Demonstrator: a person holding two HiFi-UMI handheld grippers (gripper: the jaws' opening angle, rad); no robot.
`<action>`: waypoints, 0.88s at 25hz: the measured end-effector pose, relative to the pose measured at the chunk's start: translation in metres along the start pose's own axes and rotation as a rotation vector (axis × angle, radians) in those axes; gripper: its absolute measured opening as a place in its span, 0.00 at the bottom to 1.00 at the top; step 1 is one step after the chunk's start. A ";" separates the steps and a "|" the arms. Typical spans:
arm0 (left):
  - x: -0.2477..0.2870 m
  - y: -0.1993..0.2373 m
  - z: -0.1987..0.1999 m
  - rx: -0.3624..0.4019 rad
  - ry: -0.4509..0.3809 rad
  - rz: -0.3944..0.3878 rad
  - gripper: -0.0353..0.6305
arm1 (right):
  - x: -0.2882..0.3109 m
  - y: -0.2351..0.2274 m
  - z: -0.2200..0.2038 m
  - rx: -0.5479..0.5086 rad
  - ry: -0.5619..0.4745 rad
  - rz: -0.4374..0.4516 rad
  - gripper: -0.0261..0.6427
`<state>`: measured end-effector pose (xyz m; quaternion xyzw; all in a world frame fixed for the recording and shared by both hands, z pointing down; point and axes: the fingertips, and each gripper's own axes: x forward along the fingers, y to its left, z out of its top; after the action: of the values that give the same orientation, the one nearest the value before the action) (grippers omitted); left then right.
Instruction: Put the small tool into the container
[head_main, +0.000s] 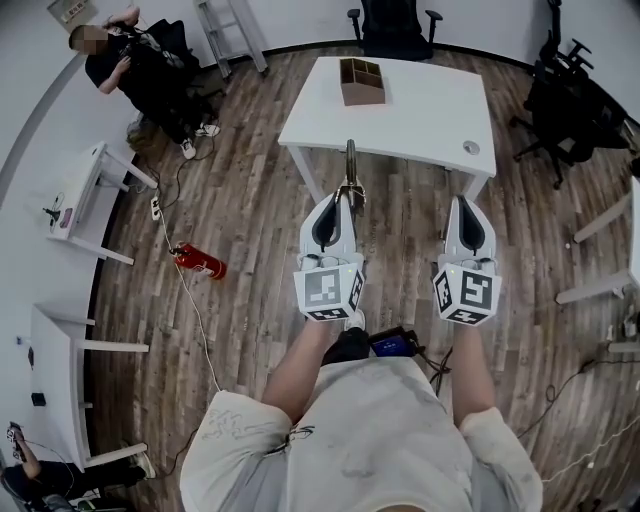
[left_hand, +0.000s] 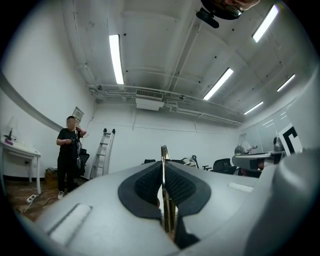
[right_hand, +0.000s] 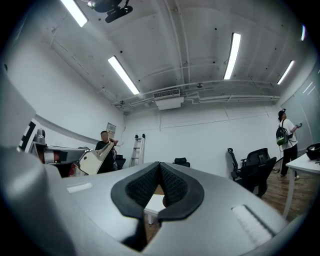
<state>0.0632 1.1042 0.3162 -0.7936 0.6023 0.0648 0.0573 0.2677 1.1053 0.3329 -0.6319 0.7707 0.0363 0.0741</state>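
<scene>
Table (head_main: 420, 110) well ahead, holding the brown container (head_main: 361, 82). Left gripper (head_main: 345, 200) pinching the small tool (head_main: 350, 160) tight, up in the air, far from the container. Right gripper (head_main: 468, 205) pressed together on nothing. Picked up already; left to do: carrying over, dropping in.

One box (head_main: 361, 82), one tabletop (head_main: 430, 120) under it, one metal rod (head_main: 350, 165), one ladder (head_main: 232, 35), one fire extinguisher (head_main: 200, 262), two tools (left tool (head_main: 340, 197), right tool (head_main: 468, 202)).

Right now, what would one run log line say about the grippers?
left gripper: shut on small tool | right gripper: shut, empty | container: on white table, tool not yet inside
</scene>
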 end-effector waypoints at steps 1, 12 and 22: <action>0.020 0.006 -0.002 0.001 0.001 0.000 0.09 | 0.020 -0.005 -0.001 0.002 0.000 -0.003 0.05; 0.217 0.155 -0.024 -0.016 0.011 -0.018 0.09 | 0.265 0.044 -0.025 -0.010 0.012 -0.008 0.05; 0.388 0.334 -0.048 -0.028 0.002 -0.038 0.09 | 0.498 0.131 -0.055 -0.033 0.010 -0.008 0.05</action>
<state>-0.1538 0.6385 0.2924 -0.8057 0.5862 0.0711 0.0467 0.0407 0.6411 0.3022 -0.6364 0.7677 0.0455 0.0597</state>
